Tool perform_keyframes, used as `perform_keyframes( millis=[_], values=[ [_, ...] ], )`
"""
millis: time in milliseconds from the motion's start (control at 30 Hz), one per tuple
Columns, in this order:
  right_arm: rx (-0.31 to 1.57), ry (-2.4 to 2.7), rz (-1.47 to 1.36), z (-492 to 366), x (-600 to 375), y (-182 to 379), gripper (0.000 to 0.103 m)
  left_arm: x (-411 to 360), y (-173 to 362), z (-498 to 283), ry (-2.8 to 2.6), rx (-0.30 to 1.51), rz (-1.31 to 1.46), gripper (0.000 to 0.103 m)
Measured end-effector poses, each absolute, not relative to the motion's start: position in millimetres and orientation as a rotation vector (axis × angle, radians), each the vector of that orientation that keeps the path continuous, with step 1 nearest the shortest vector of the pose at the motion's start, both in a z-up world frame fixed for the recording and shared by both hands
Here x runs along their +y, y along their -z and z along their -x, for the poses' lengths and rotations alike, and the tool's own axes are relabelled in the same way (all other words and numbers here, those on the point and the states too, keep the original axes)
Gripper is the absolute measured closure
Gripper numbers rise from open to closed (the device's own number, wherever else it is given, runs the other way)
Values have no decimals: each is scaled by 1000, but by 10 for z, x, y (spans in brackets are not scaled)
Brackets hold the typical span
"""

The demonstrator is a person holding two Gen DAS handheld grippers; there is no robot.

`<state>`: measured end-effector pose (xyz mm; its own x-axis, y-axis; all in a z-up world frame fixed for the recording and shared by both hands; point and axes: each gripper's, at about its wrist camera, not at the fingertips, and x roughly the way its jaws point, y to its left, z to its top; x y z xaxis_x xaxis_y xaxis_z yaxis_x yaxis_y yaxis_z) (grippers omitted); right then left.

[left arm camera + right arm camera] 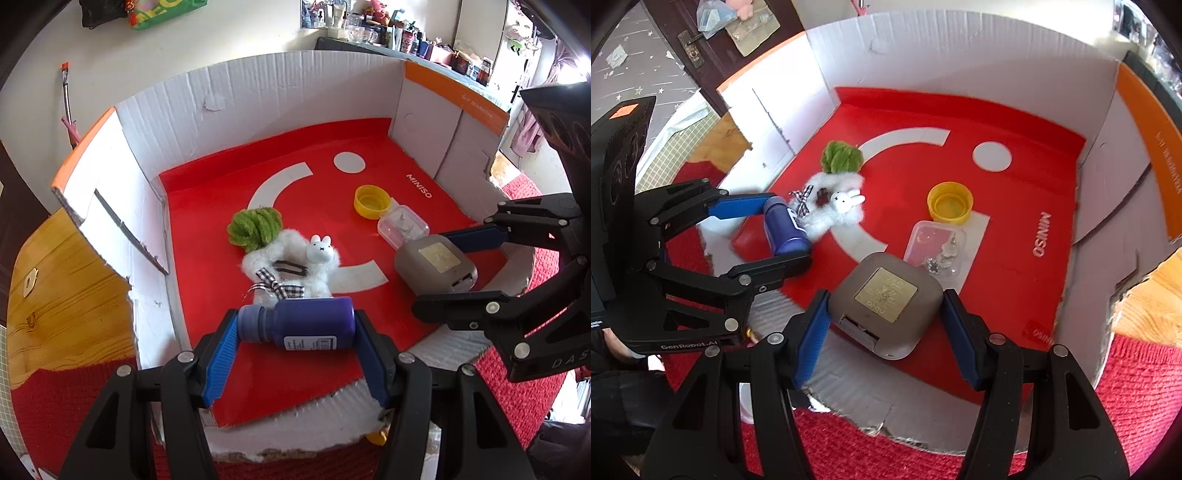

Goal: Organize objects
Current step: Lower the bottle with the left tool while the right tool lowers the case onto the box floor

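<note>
Left wrist view showed the left claw (pixel 297 330) clamped on a dark-blue plastic bottle (pixel 306 323) at six o'clock; the right claw (pixel 886 317) gripped a grey square case (pixel 886 295), both low over the white cardboard box (pixel 258 85), not yet released beside four items already inside.

Corrugated cardboard box (pixel 280 85), white and matt, torn rough along the near edge; glossy red paper liner (pixel 314 221) across its floor. Smooth, glossy purple plastic bottle (pixel 310 323) with paper label. Matt grey plastic case (pixel 886 299) bearing a dull gold plate. Clear plastic box (pixel 934 243); glossy yellow plastic cap (pixel 949 203). Fluffy white plush (pixel 834 206), green chenille tuft (pixel 840 155). Varnished wood (pixel 70 295); red knitted cloth (pixel 1108 406).
</note>
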<state>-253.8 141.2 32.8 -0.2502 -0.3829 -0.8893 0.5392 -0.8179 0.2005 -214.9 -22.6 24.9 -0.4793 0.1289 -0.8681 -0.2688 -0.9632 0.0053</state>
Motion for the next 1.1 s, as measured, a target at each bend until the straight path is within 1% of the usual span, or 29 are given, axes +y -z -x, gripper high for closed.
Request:
perform_keyframes(
  millis=[400,600,900,1100],
  values=[
    [224,2215,-1357,2563,1432,-309,44,-197,-221,2313,-2532,171,1454,41],
    [183,2274,-1329,2641,1505,-325,44,-204,-220,2373,-2552,150,1450,41],
    [234,2294,-1344,2608,1488,-308,44,-221,-206,2490,-2585,76,1431,41],
    [217,2340,-1332,2691,1511,-298,44,-208,-184,2501,-2624,86,1408,41]
  ],
)
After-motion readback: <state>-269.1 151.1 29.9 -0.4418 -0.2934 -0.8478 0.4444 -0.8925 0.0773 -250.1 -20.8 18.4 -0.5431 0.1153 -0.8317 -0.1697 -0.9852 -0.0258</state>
